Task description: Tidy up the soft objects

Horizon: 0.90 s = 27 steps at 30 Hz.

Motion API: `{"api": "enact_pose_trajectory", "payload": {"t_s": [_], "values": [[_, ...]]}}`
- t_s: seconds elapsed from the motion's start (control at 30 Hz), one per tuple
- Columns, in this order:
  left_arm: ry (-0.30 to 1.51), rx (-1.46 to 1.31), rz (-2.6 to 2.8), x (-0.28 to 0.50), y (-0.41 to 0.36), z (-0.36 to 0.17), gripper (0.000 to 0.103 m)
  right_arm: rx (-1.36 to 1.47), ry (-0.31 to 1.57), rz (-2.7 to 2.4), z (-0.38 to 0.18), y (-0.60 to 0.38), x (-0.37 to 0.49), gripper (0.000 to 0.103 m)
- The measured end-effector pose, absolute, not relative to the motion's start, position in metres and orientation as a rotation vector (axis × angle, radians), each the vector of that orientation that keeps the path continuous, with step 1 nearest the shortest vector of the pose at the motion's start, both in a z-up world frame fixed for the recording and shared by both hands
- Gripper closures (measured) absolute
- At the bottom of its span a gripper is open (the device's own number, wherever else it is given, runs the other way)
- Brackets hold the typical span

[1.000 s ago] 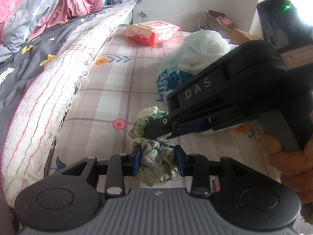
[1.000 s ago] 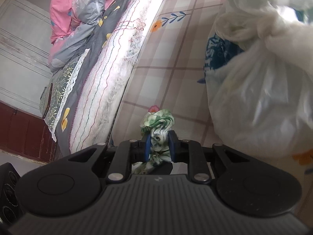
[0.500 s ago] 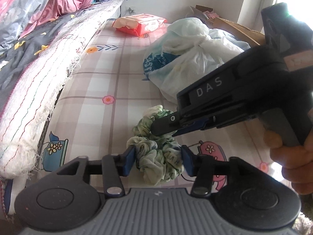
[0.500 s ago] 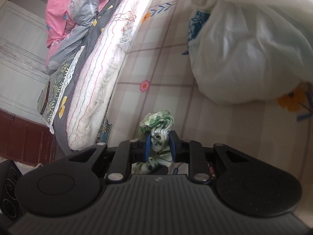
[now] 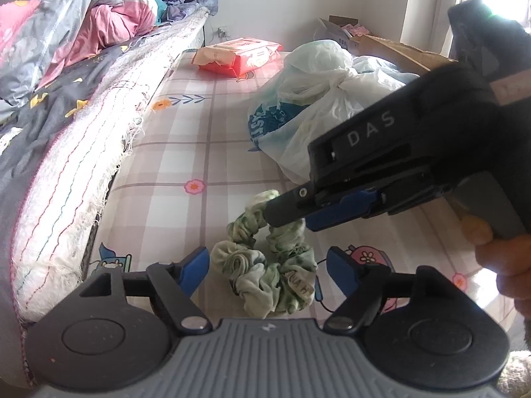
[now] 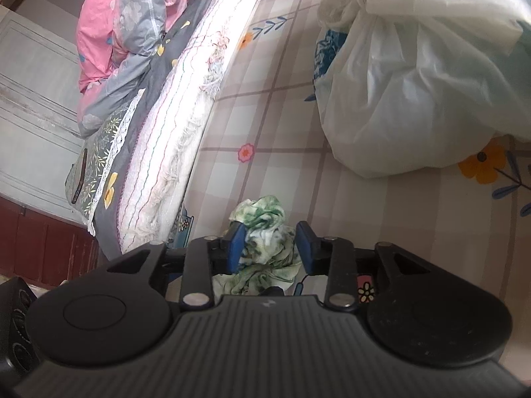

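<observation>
A green and white fabric scrunchie lies on the checked floral sheet. My left gripper is open, its blue pads on either side of the scrunchie without touching it. My right gripper comes in from the right over the scrunchie's far loop. In the right wrist view the scrunchie sits between the right gripper's parted blue pads, which are not pressed on it.
A knotted white plastic bag lies to the right, also in the right wrist view. A red and white packet lies farther back. A folded white blanket edge and grey quilt border the left. A cardboard box stands at the back right.
Both grippers have opened: the left pads spread wide off the scrunchie and the right pads parted. The scrunchie now rests on the sheet.
</observation>
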<state>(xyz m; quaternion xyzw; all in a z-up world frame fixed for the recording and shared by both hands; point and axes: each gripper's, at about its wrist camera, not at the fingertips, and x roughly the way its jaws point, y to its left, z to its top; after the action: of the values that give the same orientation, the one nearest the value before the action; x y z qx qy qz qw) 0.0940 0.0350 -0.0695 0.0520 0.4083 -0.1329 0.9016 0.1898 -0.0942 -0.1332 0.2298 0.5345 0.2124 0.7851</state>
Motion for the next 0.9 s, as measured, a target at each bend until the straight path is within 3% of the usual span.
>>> {"api": "enact_pose_trajectory", "payload": {"t_s": [0.27, 0.9], "values": [[0.845, 0.126, -0.256, 0.096, 0.034, -0.071, 0.019, 0.483, 1.15, 0.453, -0.133, -0.088, 0.195, 0.056], [0.817, 0.102, -0.236, 0.101, 0.049, -0.067, 0.014, 0.504, 1.141, 0.436, -0.137, -0.087, 0.195, 0.049]]}}
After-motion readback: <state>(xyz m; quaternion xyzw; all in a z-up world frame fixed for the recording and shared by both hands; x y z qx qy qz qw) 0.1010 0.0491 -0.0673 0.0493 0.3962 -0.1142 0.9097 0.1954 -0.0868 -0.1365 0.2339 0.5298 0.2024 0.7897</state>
